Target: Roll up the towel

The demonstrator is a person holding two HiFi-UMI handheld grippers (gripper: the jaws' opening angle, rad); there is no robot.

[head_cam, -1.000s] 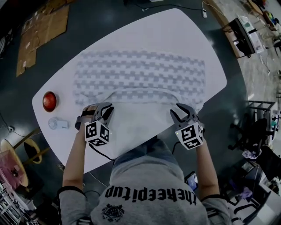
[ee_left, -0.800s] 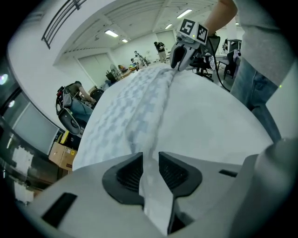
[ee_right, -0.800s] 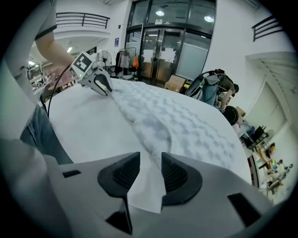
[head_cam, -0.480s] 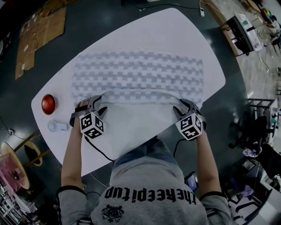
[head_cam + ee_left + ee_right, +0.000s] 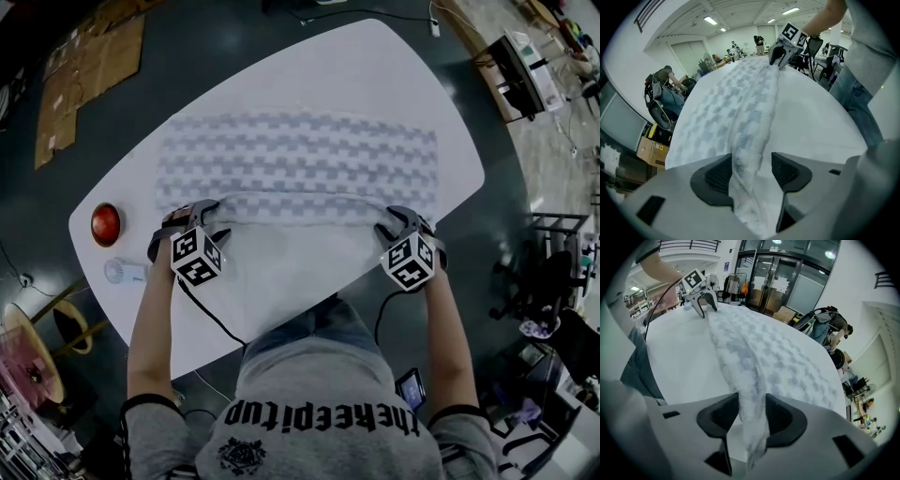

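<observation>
Dark flooring (image 5: pixel 216 37) with flattened brown cardboard (image 5: pixel 89 66) at the upper left of the head view surrounded a white oval bench (image 5: pixel 394 75). Across it lay a grey-and-white checked terry towel (image 5: pixel 300 155), long side running left to right. Its near edge was turned over into a low, loose roll (image 5: pixel 300 208). A red dome-shaped button (image 5: pixel 106 223) and a small pale round object (image 5: pixel 122 271) sat on the bench beside the towel's left end.

The left gripper (image 5: pixel 190 217) stood at the roll's left end with its jaws opening and already wide. In its own view the roll ran between them, brushing one pad (image 5: pixel 717 176) and leaving a clear gap at the other. The right gripper (image 5: pixel 401 223) stood at the right end, its jaws also opening but narrower. There the fold filled the gap and touched both pads (image 5: pixel 780 418), a loosening grip rather than a release.

The towel looked light, soft and quite limp, with a pile unlikely to slip on the pads and nothing fragile about it. Having no stiffness, its middle would probably lag behind the ends, and the roll would slacken once let go. The sound hold seemed to be at both ends of the roll, pinching its full thickness evenly.
</observation>
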